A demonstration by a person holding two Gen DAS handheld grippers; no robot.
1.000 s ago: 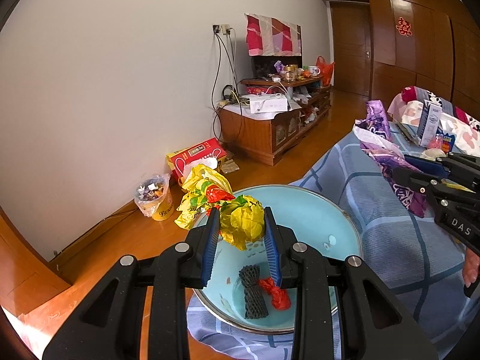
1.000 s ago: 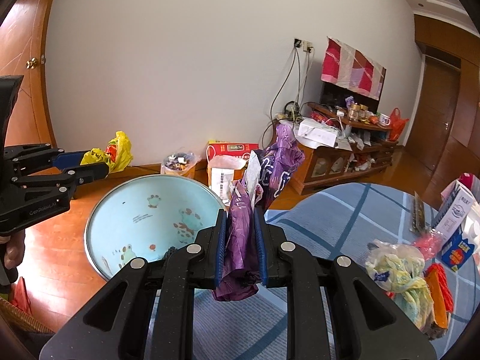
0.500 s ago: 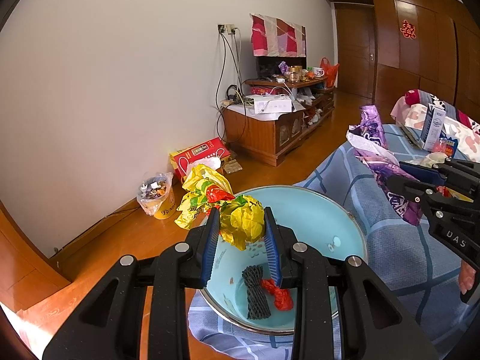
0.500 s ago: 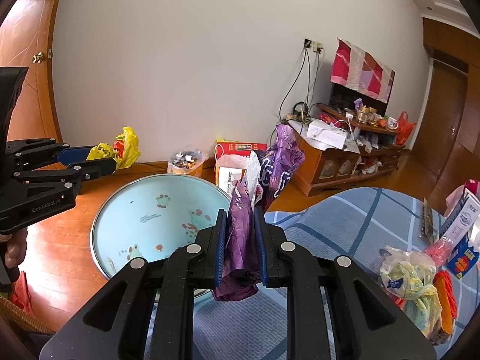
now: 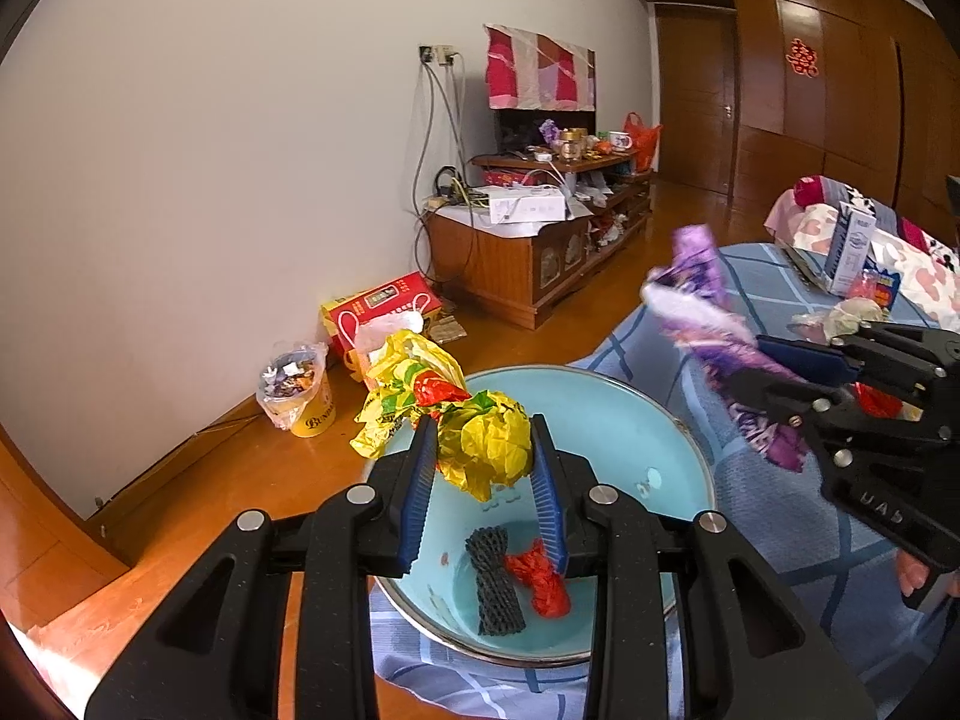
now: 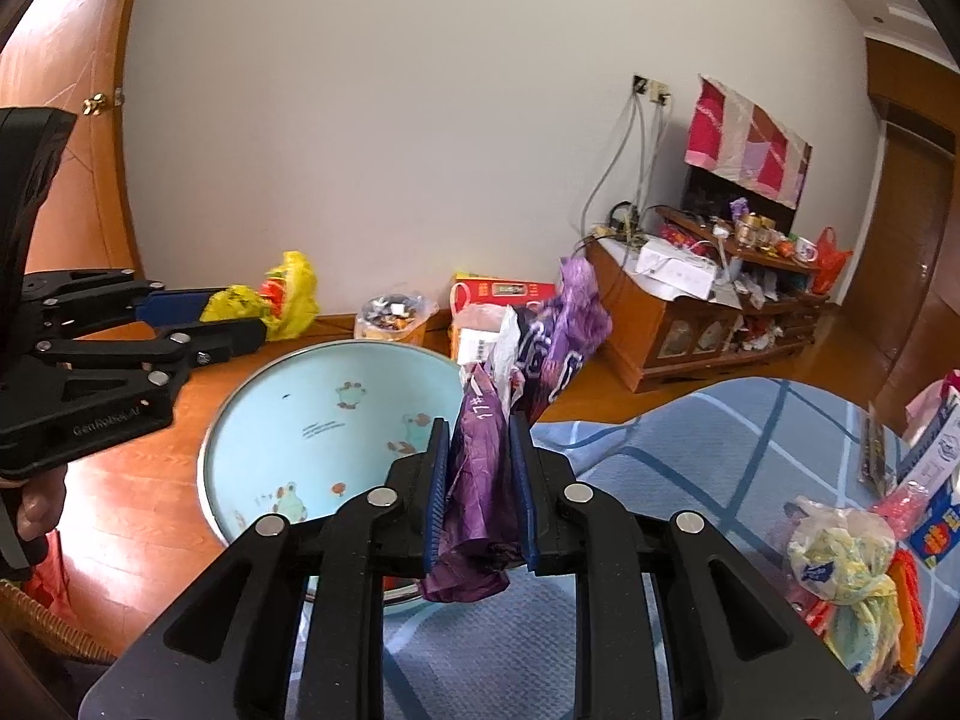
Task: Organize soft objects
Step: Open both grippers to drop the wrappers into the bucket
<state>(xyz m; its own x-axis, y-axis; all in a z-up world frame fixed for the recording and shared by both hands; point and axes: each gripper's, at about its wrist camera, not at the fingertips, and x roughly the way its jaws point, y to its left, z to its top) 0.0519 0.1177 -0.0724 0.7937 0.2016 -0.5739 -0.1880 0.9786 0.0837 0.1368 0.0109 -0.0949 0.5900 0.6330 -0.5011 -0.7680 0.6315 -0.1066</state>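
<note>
Basin (image 5: 606,396) on the blue-checked bench (image 5: 780,516) already holds a black net (image 5: 495,582) and a red net (image 5: 540,576). Left gripper (image 5: 483,480) above it has just been easing its jaws around a yellow bag (image 5: 480,444); right gripper (image 6: 480,480), beside the basin, likewise around a purple bag (image 6: 486,468). Neither bag is dropped yet. More bags (image 6: 840,564) wait on the bench.

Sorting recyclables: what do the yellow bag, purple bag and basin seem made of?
Yellow bag: thin glossy plastic film, sharply crumpled. Purple bag: likely the same, limp with printed lettering. Basin: probably enamelled metal, with a glossy blue inside and a metallic rim.
</note>
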